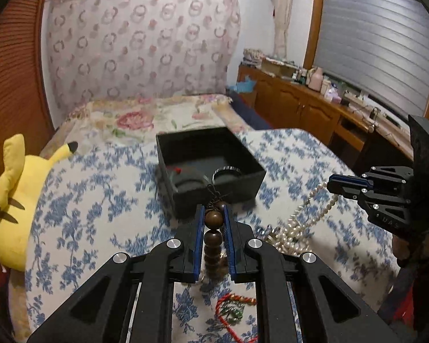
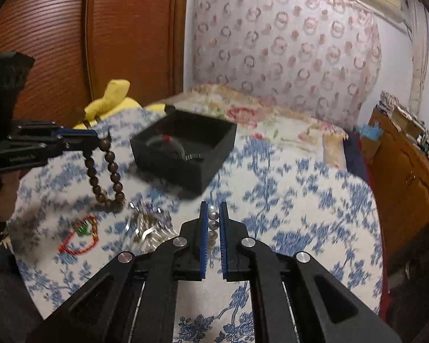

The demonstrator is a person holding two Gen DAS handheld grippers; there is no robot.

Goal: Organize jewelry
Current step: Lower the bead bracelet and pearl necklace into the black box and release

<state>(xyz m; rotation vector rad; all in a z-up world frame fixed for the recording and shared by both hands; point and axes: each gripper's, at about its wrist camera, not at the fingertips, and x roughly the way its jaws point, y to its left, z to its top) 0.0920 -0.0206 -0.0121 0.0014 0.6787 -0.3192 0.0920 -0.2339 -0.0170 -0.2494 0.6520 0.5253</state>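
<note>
- Left gripper (image 1: 214,217) is clamped on the wooden bead bracelet (image 2: 105,171), held just before the black jewelry box (image 1: 211,183).
- Right gripper (image 2: 213,217) pinches the pearl necklace (image 1: 300,220) beside the box.
- Box holds a bangle (image 1: 227,171); the red cord bracelet (image 2: 81,235) is left on the bedspread.

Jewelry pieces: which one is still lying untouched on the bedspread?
The red cord bracelet; the wooden bead bracelet and pearl necklace are gripped.

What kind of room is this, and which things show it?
Most likely a home bedroom: a bed with floral covers and a padded headboard, a yellow plush toy beside it, and a wooden dresser along the wall.
</note>
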